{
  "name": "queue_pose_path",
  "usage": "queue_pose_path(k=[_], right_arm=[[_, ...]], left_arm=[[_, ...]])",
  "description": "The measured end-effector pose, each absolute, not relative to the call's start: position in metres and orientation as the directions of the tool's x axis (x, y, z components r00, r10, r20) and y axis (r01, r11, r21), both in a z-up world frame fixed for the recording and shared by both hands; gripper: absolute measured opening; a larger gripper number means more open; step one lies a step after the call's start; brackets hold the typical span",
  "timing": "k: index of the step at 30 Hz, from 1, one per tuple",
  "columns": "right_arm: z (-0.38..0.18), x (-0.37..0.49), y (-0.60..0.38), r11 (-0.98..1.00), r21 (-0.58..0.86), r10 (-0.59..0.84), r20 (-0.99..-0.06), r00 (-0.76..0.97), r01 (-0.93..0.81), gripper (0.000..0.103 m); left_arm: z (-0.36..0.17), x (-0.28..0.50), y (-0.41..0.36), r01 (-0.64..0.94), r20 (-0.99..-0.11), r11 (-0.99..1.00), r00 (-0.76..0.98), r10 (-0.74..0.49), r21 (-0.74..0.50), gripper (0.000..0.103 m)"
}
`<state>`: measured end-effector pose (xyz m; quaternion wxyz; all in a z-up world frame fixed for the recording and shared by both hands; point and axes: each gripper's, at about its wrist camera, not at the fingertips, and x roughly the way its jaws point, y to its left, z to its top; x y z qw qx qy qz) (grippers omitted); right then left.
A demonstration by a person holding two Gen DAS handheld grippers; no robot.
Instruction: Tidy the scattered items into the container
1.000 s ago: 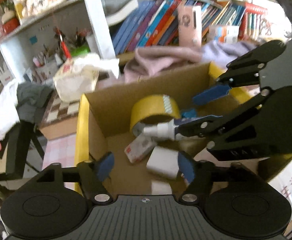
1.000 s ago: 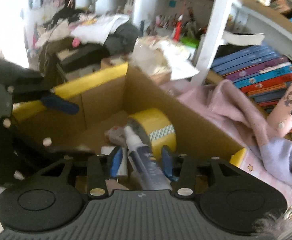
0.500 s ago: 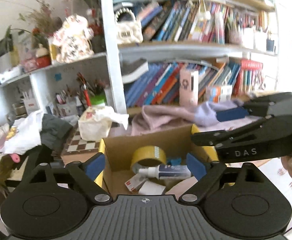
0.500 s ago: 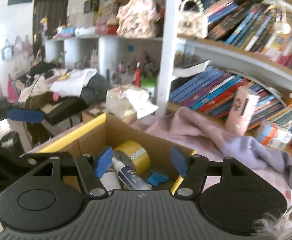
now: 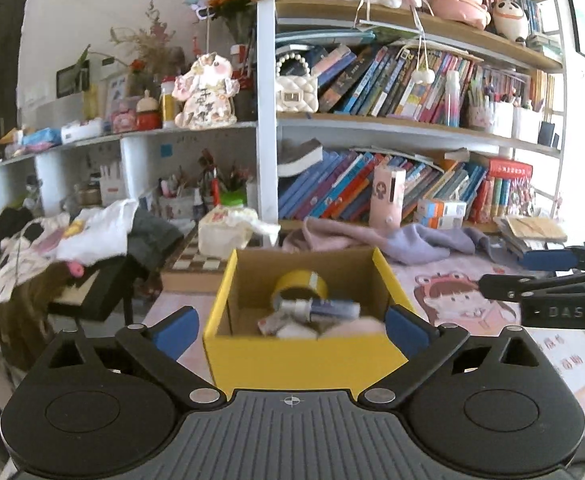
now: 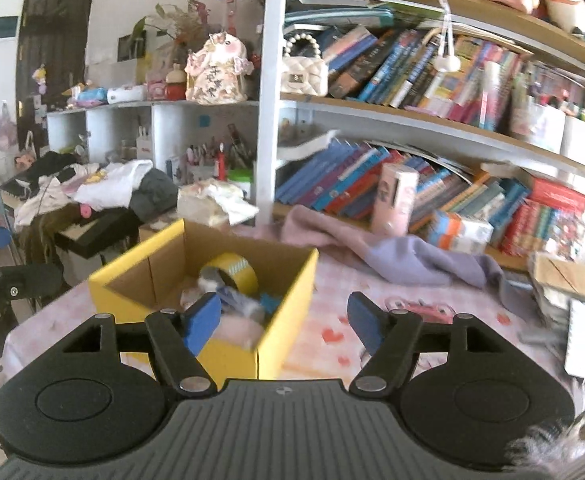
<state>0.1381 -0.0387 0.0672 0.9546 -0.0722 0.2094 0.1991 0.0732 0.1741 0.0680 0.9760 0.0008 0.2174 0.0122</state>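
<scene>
both the left gripper [image 5: 290, 322] and right gripper [image 6: 282, 320] hang wide apart and empty over the yellow cardboard box [image 5: 304, 354]. main risk imo: clipping its rim and tipping out the yellow tape roll [image 5: 301, 286].

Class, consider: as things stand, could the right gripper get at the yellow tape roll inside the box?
Probably yes: the right gripper is open and empty, the box is open-topped, and the tape roll lies exposed.

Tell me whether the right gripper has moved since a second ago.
Yes. The right gripper has pulled up and back out of the yellow box; it was down inside beside the tape roll holding a bottle, and now hangs open, empty.
</scene>
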Motion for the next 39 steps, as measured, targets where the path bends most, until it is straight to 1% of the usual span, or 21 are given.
queue_pose_path(k=[5,8,11,15,17,20,23,26,30,34,39], right_arm=[[0.054,0.098,-0.055,0.936,-0.065,0.284,-0.437,0.853,-0.345,0.068],[0.044,0.078,-0.066,0.953,-0.043,0.248,-0.466,0.849,-0.301,0.070],[0.032,0.059,-0.077,0.965,-0.009,0.221,-0.505,0.834,-0.262,0.071],[0.015,0.044,-0.087,0.975,-0.004,0.186,-0.546,0.817,-0.224,0.071],[0.007,0.041,-0.092,0.979,-0.016,0.160,-0.549,0.821,-0.201,0.071],[-0.003,0.037,-0.097,0.985,-0.036,0.120,-0.551,0.826,-0.167,0.071],[-0.006,0.039,-0.101,0.986,-0.008,0.135,-0.564,0.815,-0.169,0.072],[-0.004,0.040,-0.101,0.981,-0.015,0.153,-0.560,0.814,-0.194,0.079],[-0.003,0.042,-0.105,0.977,-0.009,0.169,-0.572,0.803,-0.212,0.087],[-0.001,0.044,-0.110,0.980,-0.004,0.160,-0.572,0.805,-0.197,0.090],[0.001,0.040,-0.108,0.978,-0.043,0.147,-0.559,0.816,-0.206,0.093]], left_arm=[[0.056,0.045,0.160,-0.037,-0.441,0.999,0.897,0.032,-0.002,0.101],[0.046,0.034,0.148,-0.046,-0.452,0.999,0.891,0.045,0.008,0.101],[0.036,0.029,0.136,-0.036,-0.483,0.999,0.874,0.048,0.035,0.101],[0.022,0.022,0.121,-0.023,-0.503,0.998,0.863,0.053,0.066,0.101],[0.014,0.019,0.115,-0.015,-0.505,0.995,0.861,0.061,0.094,0.101],[0.003,0.017,0.104,0.007,-0.531,0.988,0.844,0.077,0.154,0.102],[0.004,0.015,0.101,0.012,-0.526,0.987,0.847,0.076,0.163,0.102],[0.005,0.017,0.101,-0.010,-0.526,0.989,0.846,0.086,0.146,0.102],[0.003,0.022,0.097,-0.029,-0.556,0.991,0.825,0.098,0.131,0.102],[0.006,0.021,0.093,-0.031,-0.547,0.989,0.830,0.105,0.144,0.103],[0.008,0.019,0.091,-0.027,-0.541,0.991,0.836,0.094,0.131,0.103]])
